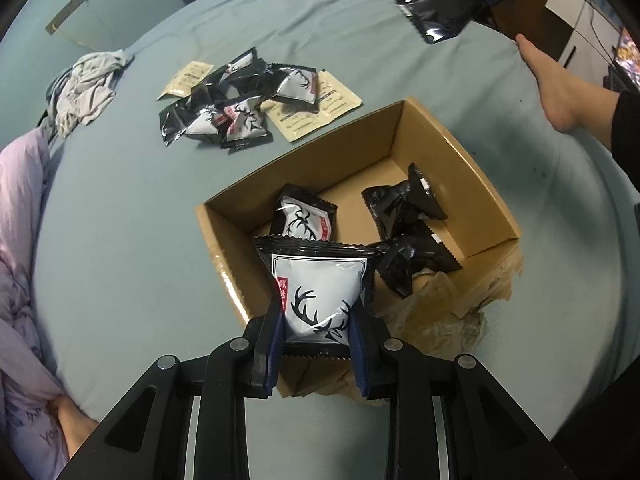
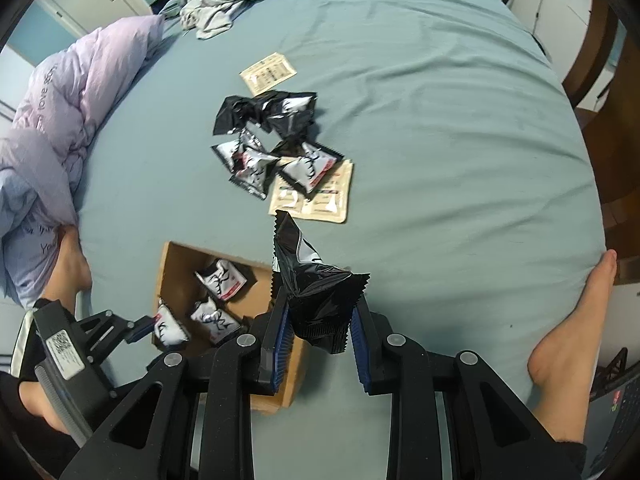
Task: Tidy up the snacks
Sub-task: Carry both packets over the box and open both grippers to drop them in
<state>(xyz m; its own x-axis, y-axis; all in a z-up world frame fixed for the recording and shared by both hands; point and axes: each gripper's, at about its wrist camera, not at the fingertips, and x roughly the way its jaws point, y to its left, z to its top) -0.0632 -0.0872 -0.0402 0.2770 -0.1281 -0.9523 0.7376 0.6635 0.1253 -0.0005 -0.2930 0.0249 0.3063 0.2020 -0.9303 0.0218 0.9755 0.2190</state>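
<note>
Closest to the lens, the left gripper (image 1: 318, 334) has its blue-padded fingers (image 1: 273, 344) clamped on a white-and-black foil snack packet with a deer antler print (image 1: 320, 292), hanging over the near corner of the open brown cardboard box (image 1: 436, 128). Biggest thing around is the bed with a grey-blue sheet (image 2: 420, 100), and everything sits on it. A pale lilac duvet (image 2: 76, 92) is bunched at one side, with a crumpled grey garment (image 2: 218, 4) past it. The box holds three more packets (image 1: 306, 218), two of them black side up. A loose pile of the same snack packets (image 2: 268, 148) lies on the sheet beyond the box, mixed with flat beige sachets (image 2: 316, 200). The right gripper (image 2: 320, 320) pinches a crinkled black foil packet (image 2: 316, 288) between its fingers, just beside the box's far edge. Bare feet (image 2: 576, 328) rest on the sheet either side.
</note>
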